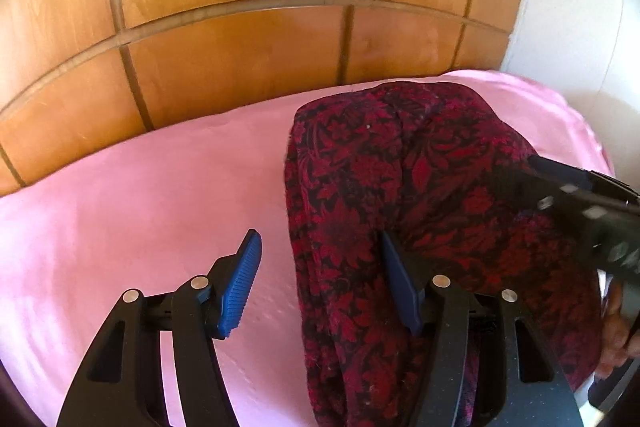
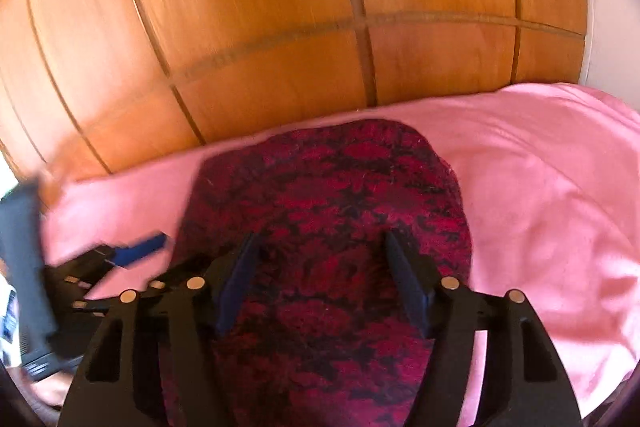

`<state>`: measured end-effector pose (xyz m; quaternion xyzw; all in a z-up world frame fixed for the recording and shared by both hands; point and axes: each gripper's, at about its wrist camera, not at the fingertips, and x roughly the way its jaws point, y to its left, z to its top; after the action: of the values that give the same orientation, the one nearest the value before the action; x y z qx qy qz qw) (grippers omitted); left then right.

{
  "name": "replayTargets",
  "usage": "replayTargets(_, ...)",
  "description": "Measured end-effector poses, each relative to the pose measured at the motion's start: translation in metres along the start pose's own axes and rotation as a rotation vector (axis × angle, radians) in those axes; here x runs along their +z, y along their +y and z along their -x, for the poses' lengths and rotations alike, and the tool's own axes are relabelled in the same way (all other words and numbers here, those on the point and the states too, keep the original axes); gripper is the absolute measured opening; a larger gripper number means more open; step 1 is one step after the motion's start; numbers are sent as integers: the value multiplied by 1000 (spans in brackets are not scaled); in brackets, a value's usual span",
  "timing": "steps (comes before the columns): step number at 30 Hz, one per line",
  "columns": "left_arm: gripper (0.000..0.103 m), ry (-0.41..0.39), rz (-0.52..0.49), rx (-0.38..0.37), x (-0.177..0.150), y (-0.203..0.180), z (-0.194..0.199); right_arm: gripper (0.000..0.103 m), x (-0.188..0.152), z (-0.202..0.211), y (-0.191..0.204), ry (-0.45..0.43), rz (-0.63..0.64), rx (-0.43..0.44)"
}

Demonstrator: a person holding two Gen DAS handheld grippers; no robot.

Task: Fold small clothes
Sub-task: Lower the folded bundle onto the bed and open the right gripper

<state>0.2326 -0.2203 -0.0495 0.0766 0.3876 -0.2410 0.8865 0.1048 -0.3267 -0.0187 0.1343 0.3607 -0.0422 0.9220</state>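
A dark red and black floral garment [image 1: 400,195] lies folded in a long strip on the pink sheet [image 1: 140,207]. It also shows in the right wrist view [image 2: 332,195]. My left gripper [image 1: 320,247] is open and empty, straddling the garment's left edge, one finger over the sheet and one over the cloth. My right gripper [image 2: 320,247] is open and empty just above the garment's middle. The left gripper's blue pad shows blurred at the left of the right wrist view [image 2: 140,251].
A wooden headboard [image 1: 240,47] with grooved panels stands behind the bed. A white wall [image 1: 580,27] is at the right. The pink sheet [image 2: 540,207] extends to the right of the garment.
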Motion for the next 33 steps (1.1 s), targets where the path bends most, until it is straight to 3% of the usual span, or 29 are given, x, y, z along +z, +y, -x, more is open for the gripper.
replayTargets(4, 60, 17, 114, -31, -13, 18, 0, 69, -10, -18, 28, -19, 103, -134)
replayTargets(9, 60, -7, 97, -6, -26, 15, 8, 69, -28, -11, 51, -61, 175, -178)
replayTargets(10, 62, 5, 116, -17, -22, 17, 7, 69, -30, -12, 52, -63, 172, -185)
replayTargets(13, 79, -2, 158, -8, -17, 24, 17, 73, -23, -10, 48, -57, 130, -172)
replayTargets(15, 86, -20, 161, 5, -19, 24, 24, 82, -22, -8, 45, -62, 101, -161)
replayTargets(21, 87, -57, 160, 27, -28, 24, 49, 100, -18, 9, 43, -70, 60, -198)
replayTargets(33, 90, -137, 169, 107, -50, 30, 88, 101, -51, 53, 48, -106, -33, -222)
